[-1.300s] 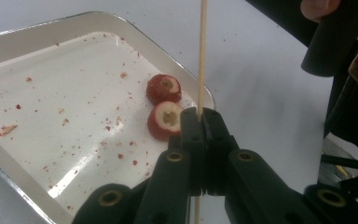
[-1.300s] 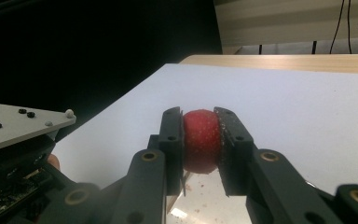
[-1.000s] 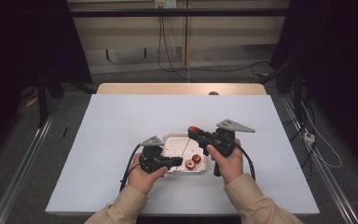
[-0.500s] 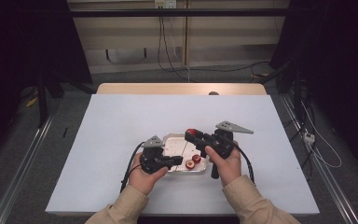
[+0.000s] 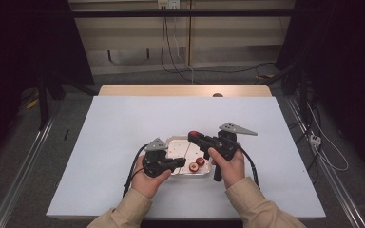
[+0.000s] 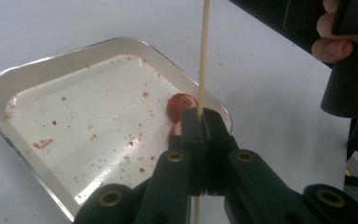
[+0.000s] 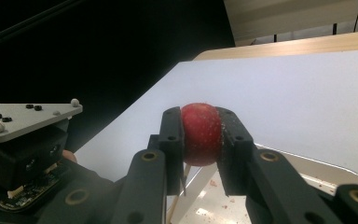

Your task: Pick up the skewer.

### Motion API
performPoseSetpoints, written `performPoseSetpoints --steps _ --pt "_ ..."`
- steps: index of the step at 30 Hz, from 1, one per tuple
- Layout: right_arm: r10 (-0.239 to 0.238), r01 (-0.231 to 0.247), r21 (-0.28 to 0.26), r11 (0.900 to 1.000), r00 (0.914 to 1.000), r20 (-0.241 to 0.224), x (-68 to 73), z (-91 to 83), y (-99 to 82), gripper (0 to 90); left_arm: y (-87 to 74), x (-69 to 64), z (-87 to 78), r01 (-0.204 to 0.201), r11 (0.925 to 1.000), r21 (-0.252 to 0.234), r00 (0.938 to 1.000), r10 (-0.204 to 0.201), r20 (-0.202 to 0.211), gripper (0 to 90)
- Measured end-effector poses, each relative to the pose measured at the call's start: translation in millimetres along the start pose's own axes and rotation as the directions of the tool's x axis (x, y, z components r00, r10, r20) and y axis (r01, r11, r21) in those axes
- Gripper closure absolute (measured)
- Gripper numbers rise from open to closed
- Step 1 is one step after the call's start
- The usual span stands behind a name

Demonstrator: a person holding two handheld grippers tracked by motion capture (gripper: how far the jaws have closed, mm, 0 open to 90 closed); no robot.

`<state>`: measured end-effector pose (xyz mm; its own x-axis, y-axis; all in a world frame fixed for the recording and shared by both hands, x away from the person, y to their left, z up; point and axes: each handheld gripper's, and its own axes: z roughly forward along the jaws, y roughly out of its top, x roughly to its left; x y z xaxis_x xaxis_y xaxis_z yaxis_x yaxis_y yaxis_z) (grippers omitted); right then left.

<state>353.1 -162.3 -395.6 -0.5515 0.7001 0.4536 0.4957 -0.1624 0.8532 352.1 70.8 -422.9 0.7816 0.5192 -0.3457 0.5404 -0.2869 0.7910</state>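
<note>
A white bench (image 5: 123, 142) carries a shallow metal tray (image 6: 9, 88) at its near centre, the tray floor speckled with red crumbs. The left gripper (image 6: 200, 123), held in the person's left hand (image 5: 147, 180) at the tray's near left corner, has its jaws closed flat on a thin wooden skewer (image 6: 204, 51), which runs up out of the jaws and away over the tray rim. Just beyond the jaw tips, two red fruit slices (image 6: 181, 103) lie in the tray's near right corner. The right gripper (image 7: 201, 135), held in the right hand (image 5: 228, 166) at the tray's right side and raised above it, has its jaws clamped on a round red fruit (image 7: 201, 133). In the high view this fruit (image 5: 194, 135) sits over the tray's far right edge.
</note>
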Motion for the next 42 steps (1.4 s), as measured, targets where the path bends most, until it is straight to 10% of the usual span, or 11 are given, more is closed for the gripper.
performPoseSetpoints --steps 12,42 --pt "0.022 -0.018 0.083 0.9964 0.9986 -0.047 6.9 7.6 -9.5 74.3 4.6 0.1 -3.6 0.016 0.9990 -0.041 0.9999 -0.016 -0.001 89.9" --pt "0.003 -0.002 0.052 0.9986 0.9996 -0.026 4.3 5.8 -4.1 74.5 3.0 0.1 -1.5 0.006 0.9998 -0.019 1.0000 -0.006 0.004 89.7"
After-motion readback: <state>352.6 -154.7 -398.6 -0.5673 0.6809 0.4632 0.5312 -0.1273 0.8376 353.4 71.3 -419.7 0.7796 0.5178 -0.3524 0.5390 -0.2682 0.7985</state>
